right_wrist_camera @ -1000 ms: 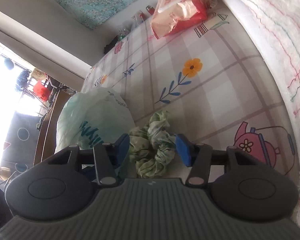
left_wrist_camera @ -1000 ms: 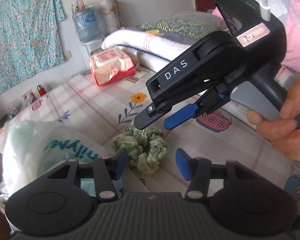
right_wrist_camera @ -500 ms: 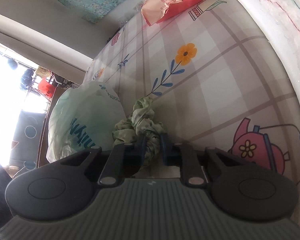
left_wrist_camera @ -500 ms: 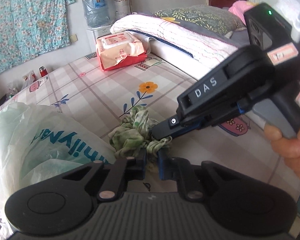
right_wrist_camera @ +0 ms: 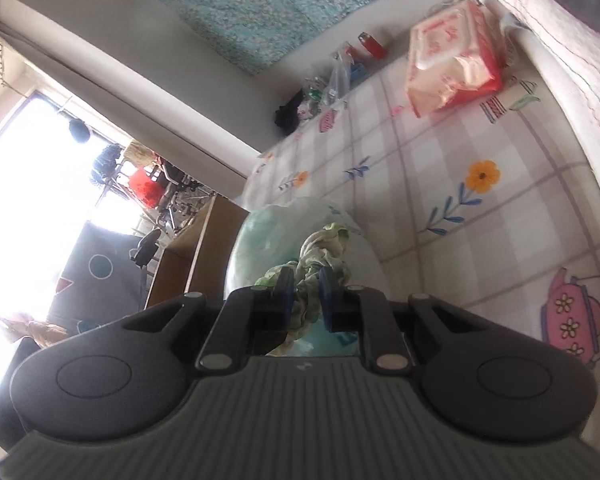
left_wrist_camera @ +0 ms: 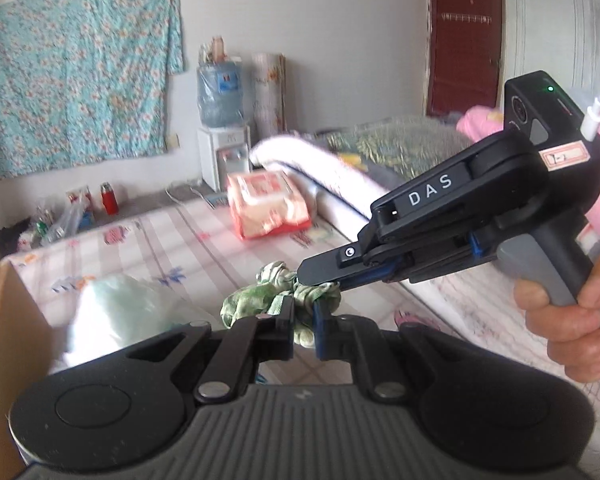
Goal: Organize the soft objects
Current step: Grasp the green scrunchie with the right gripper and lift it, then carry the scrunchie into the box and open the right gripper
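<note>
A green patterned fabric scrunchie [left_wrist_camera: 260,296] is lifted above the bed's checked sheet [left_wrist_camera: 196,240]. My left gripper [left_wrist_camera: 302,322] is shut on its near part. My right gripper [left_wrist_camera: 324,280] comes in from the right and is shut on its far part. In the right wrist view the scrunchie [right_wrist_camera: 320,252] bunches between my right gripper's [right_wrist_camera: 305,286] blue pads, above a pale green plastic bag [right_wrist_camera: 268,236]. The same bag [left_wrist_camera: 124,312] lies left of the scrunchie in the left wrist view.
A red and white wipes pack [left_wrist_camera: 268,204] lies further back on the sheet. Folded blankets [left_wrist_camera: 320,168] are stacked at the right. A cardboard box edge [left_wrist_camera: 4,340] stands at the left. A water dispenser [left_wrist_camera: 222,128] stands by the wall.
Both grippers went from open to shut on the scrunchie, then lifted it off the sheet. The view has risen and now shows more of the room.
</note>
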Tool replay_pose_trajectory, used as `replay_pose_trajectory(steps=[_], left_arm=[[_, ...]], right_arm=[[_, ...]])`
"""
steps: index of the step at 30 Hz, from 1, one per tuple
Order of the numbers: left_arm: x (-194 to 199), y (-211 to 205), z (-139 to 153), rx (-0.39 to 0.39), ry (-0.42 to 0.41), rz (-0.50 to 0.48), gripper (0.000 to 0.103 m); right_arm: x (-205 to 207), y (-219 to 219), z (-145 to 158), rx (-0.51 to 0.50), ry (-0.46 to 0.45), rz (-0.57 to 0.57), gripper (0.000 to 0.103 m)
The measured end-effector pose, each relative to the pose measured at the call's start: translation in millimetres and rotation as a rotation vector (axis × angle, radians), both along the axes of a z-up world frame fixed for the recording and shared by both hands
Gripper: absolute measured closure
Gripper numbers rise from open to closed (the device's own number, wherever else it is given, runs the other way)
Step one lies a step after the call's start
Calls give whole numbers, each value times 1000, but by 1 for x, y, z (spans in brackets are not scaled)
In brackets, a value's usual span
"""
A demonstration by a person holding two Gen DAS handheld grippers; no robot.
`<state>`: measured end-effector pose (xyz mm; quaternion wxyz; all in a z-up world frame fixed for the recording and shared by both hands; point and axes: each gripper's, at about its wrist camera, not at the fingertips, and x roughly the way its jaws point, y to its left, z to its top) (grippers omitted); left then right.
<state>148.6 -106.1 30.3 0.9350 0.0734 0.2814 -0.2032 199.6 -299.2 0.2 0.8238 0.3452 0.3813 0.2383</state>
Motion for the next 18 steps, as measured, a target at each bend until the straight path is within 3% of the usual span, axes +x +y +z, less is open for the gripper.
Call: replay_pose_trajectory(steps=[6, 10, 18], left_arm=[[-21, 59, 32, -16, -98, 100, 93], [-43, 112, 47, -3, -135, 200, 93], [-82, 212, 49, -35, -57, 395, 93]], right_arm=[[10, 71, 46, -14, -77, 106, 90], [22, 142, 70, -30, -109, 223, 90], [33, 279, 73, -90, -87, 435, 90]])
